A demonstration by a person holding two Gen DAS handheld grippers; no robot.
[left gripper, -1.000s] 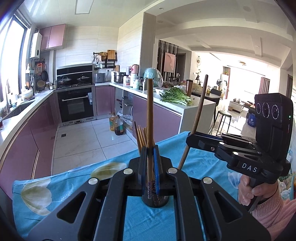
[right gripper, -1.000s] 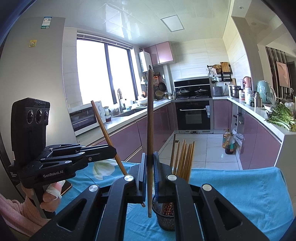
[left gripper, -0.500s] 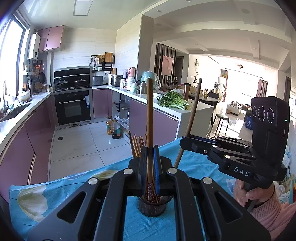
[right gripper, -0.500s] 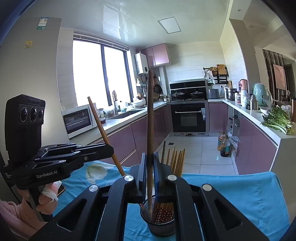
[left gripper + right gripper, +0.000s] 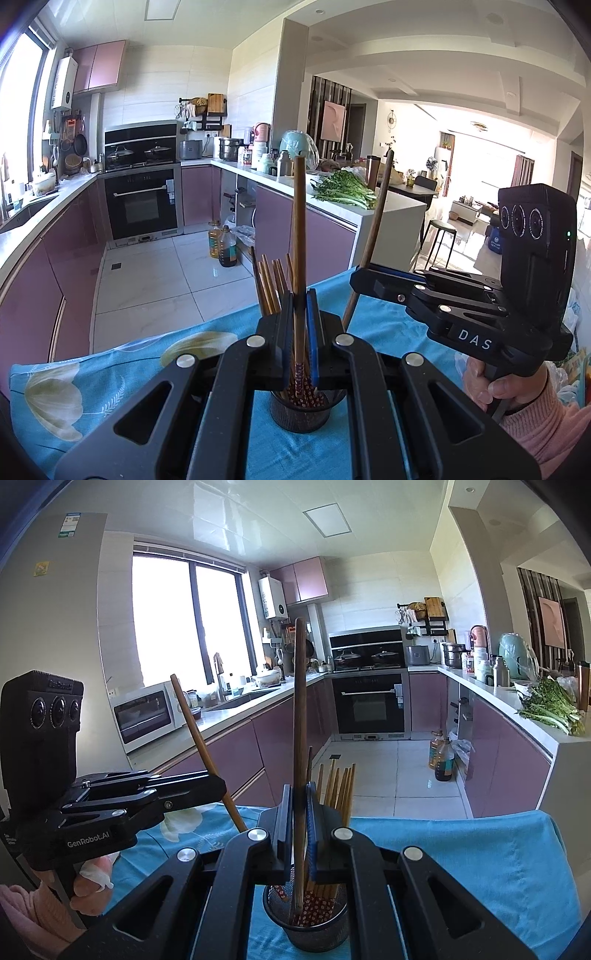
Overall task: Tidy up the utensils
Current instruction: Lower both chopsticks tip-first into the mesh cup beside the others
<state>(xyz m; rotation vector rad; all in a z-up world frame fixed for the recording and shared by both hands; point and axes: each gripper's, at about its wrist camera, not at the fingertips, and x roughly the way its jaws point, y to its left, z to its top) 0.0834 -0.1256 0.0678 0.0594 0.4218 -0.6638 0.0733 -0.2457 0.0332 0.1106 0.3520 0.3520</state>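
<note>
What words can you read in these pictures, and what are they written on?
"DAS": white letters on the side of the right gripper.
"GenRobot.AI": white letters on the side of the left gripper.
"GenRobot": faint raised letters on top of the left gripper's camera block.
Stickers on the fridge: too small to read.
Labels on the oil bottles on the floor: too blurred to read.

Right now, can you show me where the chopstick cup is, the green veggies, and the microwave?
Mesh chopstick holder [image 5: 314,932]: right wrist view, on its front mesh wall.
Leafy greens [image 5: 345,186]: left wrist view, on the middle of the bunch.
Microwave [image 5: 146,716]: right wrist view, on its glass door.
</note>
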